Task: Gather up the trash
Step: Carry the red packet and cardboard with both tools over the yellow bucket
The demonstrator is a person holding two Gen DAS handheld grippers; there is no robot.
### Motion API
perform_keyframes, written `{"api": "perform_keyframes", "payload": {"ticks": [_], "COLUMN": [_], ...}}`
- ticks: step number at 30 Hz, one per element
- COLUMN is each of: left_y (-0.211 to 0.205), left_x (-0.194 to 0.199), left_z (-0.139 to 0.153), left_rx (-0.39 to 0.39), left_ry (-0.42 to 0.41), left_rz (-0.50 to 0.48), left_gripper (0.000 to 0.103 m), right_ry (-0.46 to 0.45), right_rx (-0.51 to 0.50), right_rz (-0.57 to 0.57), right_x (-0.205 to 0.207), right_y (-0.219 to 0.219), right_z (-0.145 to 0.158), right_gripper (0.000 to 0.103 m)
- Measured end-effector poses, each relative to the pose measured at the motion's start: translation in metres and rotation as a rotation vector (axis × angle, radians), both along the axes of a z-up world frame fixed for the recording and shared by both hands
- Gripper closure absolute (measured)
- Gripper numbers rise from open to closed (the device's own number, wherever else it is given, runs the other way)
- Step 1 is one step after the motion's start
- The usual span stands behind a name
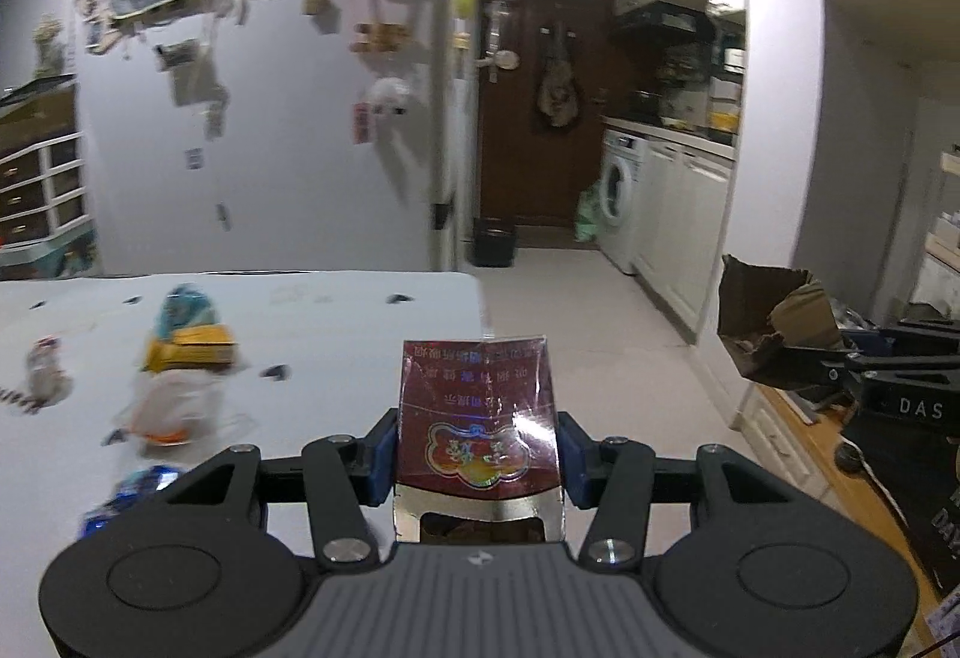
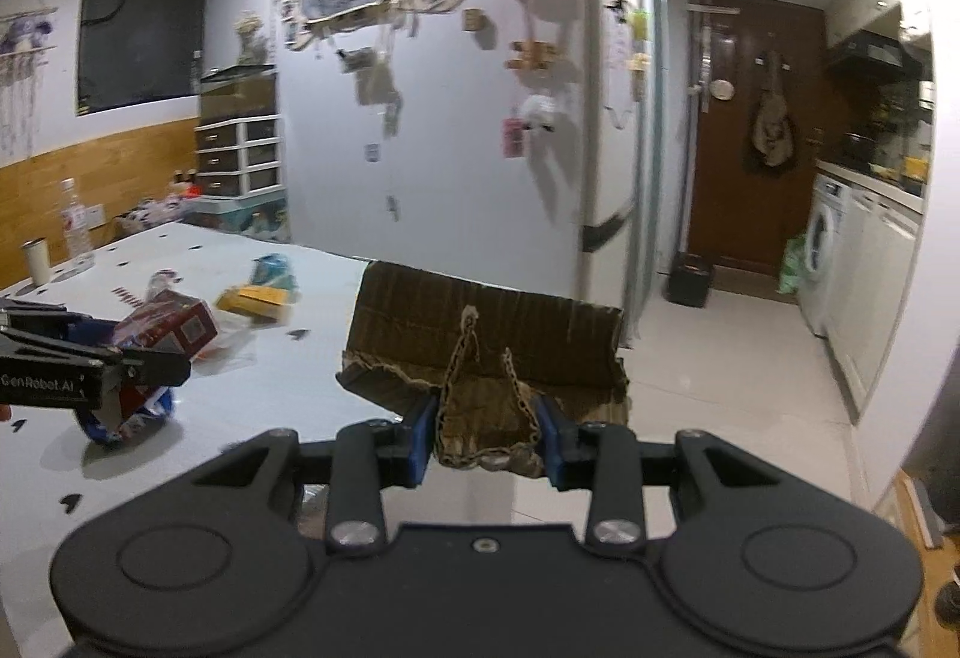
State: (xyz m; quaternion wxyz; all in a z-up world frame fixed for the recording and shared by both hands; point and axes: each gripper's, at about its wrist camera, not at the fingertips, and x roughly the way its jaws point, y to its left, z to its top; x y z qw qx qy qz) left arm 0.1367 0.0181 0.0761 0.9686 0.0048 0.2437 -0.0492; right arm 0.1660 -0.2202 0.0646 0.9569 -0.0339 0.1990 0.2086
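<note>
Left wrist: left gripper [image 1: 478, 442] clamps a red packet [image 1: 478, 418], carried just past the white table [image 1: 336, 316] edge. Right wrist: right gripper [image 2: 485, 439] pinches torn cardboard [image 2: 486, 352] beside that table. Carry step; next likely the black bin [image 2: 690, 281] beyond the table.

I see a dark red cigarette box [image 1: 478, 418], glossy and opened at its near end, upright between my left pads. A torn brown cardboard piece [image 2: 486, 358] sits pinched on my right. Wrappers [image 1: 180, 352] lie scattered across the white counter [image 1: 336, 310].
</note>
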Motion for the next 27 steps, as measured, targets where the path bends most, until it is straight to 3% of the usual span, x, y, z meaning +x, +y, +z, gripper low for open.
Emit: {"api": "perform_keyframes", "payload": {"ticks": [15, 21, 27], "left_y": [-0.104, -0.130, -0.138], "left_x": [0.071, 0.098, 0.129], "left_z": [-0.045, -0.086, -0.143], "left_rx": [-0.014, -0.019, -0.034], "left_ry": [0.082, 0.155, 0.267], "left_rz": [-0.149, -0.190, -0.165], "left_gripper": [0.050, 0.050, 0.050], "right_ry": [0.087, 0.175, 0.298], "right_rx": [0.038, 0.057, 0.069], "right_rz": [-0.205, -0.258, -0.301], "right_x": [0.028, 0.049, 0.070], "right_y": [-0.079, -0.093, -0.095], "right_z": [-0.050, -0.099, -0.165], "right_gripper": [0.066, 0.066, 0.066]}}
